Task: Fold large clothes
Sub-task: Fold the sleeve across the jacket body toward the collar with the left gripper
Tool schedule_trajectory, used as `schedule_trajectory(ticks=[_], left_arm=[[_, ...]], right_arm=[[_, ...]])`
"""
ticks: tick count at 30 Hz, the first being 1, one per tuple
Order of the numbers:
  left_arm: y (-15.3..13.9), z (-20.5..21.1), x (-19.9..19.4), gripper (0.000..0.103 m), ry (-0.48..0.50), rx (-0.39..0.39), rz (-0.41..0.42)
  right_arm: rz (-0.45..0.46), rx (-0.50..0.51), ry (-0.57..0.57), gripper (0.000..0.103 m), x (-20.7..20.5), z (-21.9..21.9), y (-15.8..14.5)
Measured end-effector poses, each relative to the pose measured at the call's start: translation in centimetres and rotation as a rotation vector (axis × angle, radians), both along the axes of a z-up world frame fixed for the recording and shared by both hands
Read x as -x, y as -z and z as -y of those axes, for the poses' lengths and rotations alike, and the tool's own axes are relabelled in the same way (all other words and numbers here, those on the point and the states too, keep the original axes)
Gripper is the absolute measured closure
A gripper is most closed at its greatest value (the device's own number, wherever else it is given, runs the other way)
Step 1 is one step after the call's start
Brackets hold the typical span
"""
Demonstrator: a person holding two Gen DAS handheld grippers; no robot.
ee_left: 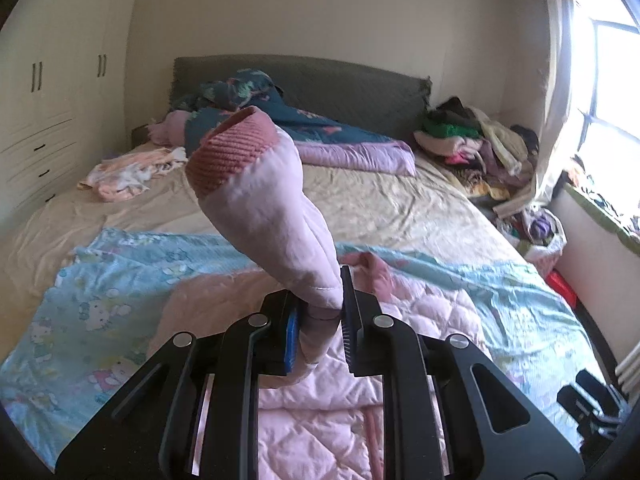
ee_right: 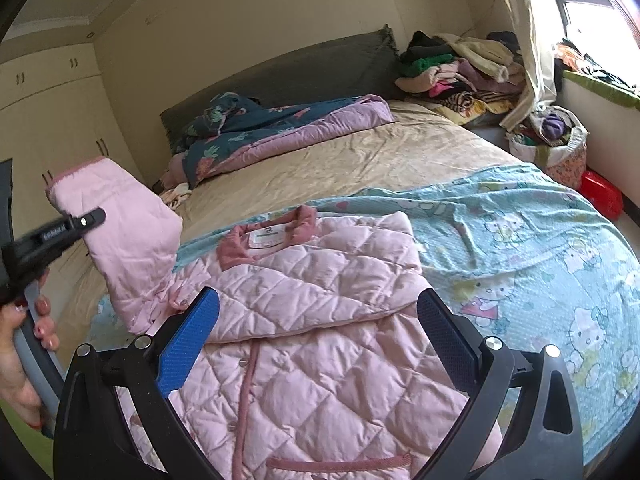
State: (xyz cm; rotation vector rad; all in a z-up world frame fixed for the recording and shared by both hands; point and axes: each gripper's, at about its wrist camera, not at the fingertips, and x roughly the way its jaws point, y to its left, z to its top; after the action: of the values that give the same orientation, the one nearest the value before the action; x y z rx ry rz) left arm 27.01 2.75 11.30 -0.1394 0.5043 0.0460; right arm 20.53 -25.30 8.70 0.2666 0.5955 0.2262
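A pink quilted jacket [ee_right: 320, 320] with a darker pink collar [ee_right: 272, 236] lies front up on a blue Hello Kitty sheet [ee_right: 520, 240] on the bed. Its right-hand sleeve is folded across the chest. My left gripper [ee_left: 320, 320] is shut on the other sleeve [ee_left: 260, 188], lifted above the bed with its ribbed pink cuff up; it shows at the left of the right wrist view [ee_right: 120, 220]. My right gripper [ee_right: 316, 336] is open and empty, hovering over the jacket's chest.
A beige bedsheet [ee_right: 380, 148] covers the bed. A dark floral quilt [ee_right: 280, 128] lies by the grey headboard [ee_right: 300, 68]. Clothes are piled at the far right corner [ee_right: 460, 68]. A full laundry basket [ee_right: 552, 140] and a red object [ee_right: 600, 196] stand beside the bed. Wardrobes [ee_left: 52, 92] line the left wall.
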Motion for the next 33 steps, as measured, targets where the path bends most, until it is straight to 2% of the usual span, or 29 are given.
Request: schedule_trajectory(ticks=[8, 18, 26, 30, 33], left_arm=[[3.3, 3.4, -1.1, 0.093, 0.072, -0.043, -0.070], [9.2, 7.5, -2.0, 0.091, 0.171, -0.109, -0.185], [12.3, 10.1, -2.3, 0.088, 0.253, -0.184, -0.246], [14.1, 11.3, -2.2, 0.078, 0.291, -0.227, -0.284], [15.0, 12.3, -1.8, 0.055, 0.335, -0.237, -0.313]], right_arm=[[-0.026, -0.017, 0.035, 0.004, -0.4, 1.5, 1.3], [-0.068, -0.034, 0.067, 0.004, -0.8, 2.8, 2.9], [-0.096, -0.037, 0.097, 0.004, -1.3, 3.8, 4.1], [-0.110, -0.037, 0.110, 0.004, -1.6, 4.4, 4.6], [-0.118, -0.039, 0.121, 0.004, -1.7, 4.8, 5.0]])
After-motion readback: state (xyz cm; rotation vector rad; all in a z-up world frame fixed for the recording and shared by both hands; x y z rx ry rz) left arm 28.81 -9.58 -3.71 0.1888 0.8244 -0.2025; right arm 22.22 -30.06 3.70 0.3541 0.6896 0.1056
